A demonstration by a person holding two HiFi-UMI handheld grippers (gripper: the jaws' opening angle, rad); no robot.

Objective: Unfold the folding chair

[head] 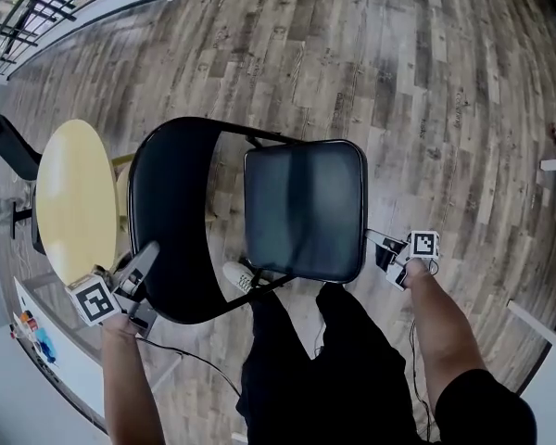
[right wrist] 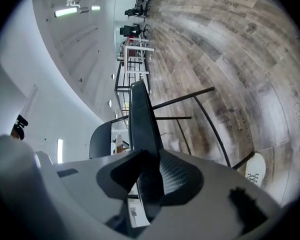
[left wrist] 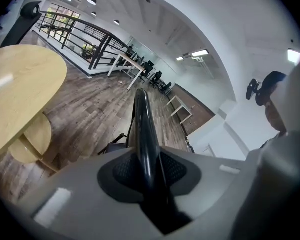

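There, the left gripper (head: 150, 252) was clamped on the rim of the folding chair's (head: 259, 207) backrest (head: 167, 202), near the round table (head: 74, 197). The right gripper (head: 376, 242) pinched the seat's (head: 306, 211) right edge. Wooden floor (head: 426, 82) lay open beyond.

1. Head view looks steeply down on the folding chair (head: 301, 211) and floor (head: 426, 63).
2. Left gripper view runs close along its backrest (left wrist: 142, 129) edge.
3. Right gripper view runs close along its seat (right wrist: 140, 119); all share the chair.

Black chair (head: 301, 211) — table (head: 74, 197) pale yellow, perhaps.
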